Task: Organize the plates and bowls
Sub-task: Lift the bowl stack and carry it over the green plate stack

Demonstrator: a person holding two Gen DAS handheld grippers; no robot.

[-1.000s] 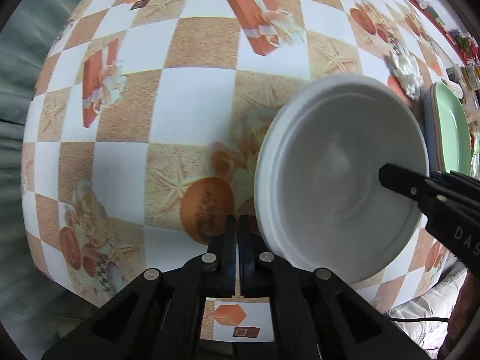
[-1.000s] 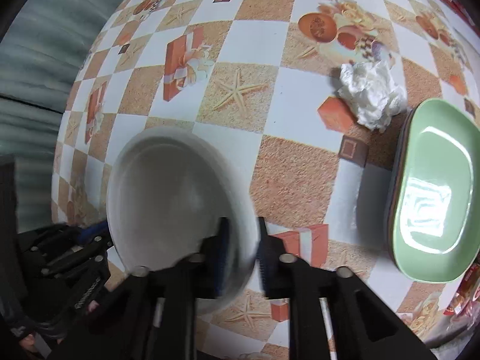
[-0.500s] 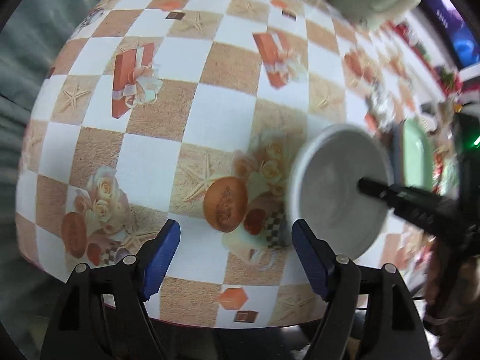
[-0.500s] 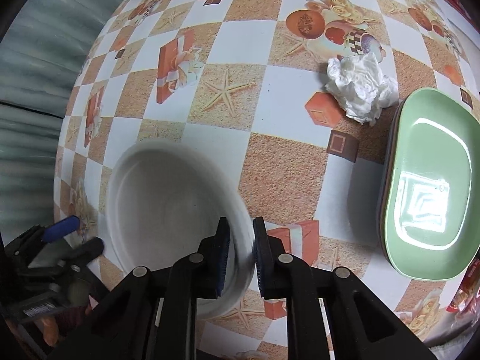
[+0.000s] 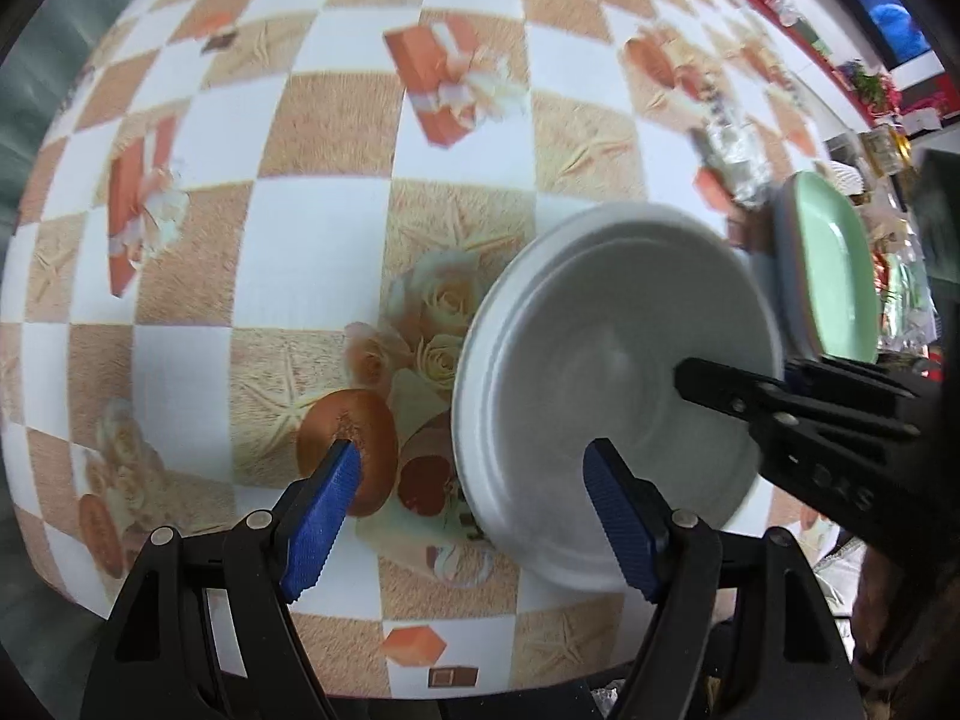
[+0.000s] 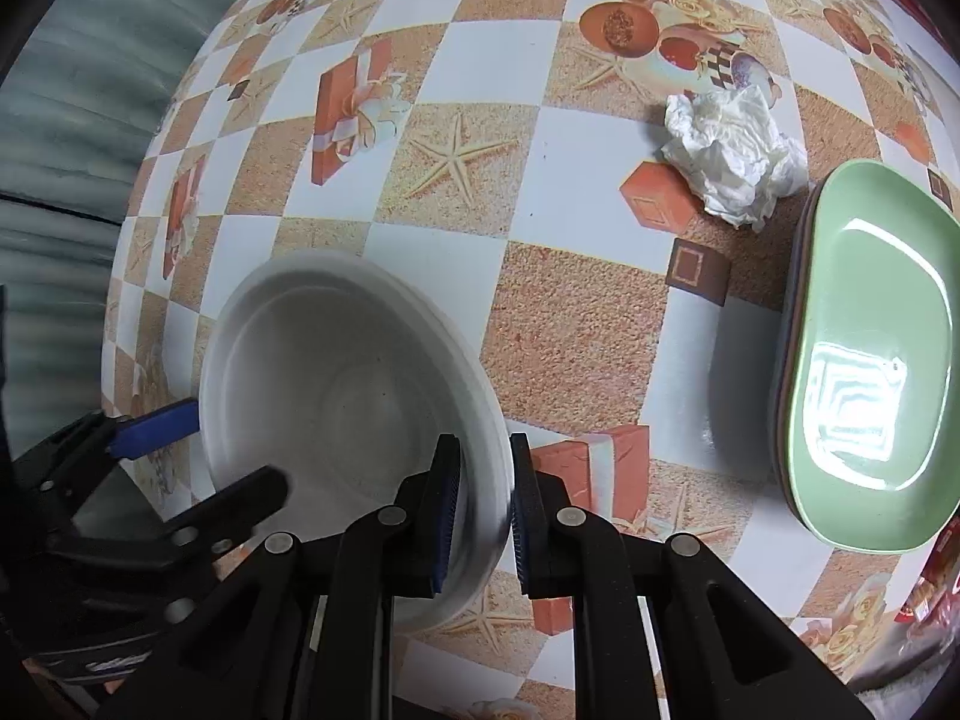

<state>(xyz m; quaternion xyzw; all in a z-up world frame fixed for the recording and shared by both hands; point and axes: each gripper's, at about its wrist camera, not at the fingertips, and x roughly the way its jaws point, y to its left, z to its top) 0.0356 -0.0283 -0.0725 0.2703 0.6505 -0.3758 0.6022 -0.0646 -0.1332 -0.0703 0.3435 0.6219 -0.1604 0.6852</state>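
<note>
White bowl [image 6: 336, 384] pinched by right fingers [image 6: 447, 516]; left fingers [image 5: 324, 498] wide; tissue [image 6: 732, 156] beside green plates [image 6: 870, 360].

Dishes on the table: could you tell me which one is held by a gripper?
The white bowl: the right gripper pinches its rim. The green plate sits untouched on its stack, apart.

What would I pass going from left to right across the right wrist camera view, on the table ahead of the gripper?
Left gripper at the left edge → white bowl, its rim pinched by the right gripper → crumpled tissue → green plate topping a stack at the right.
</note>
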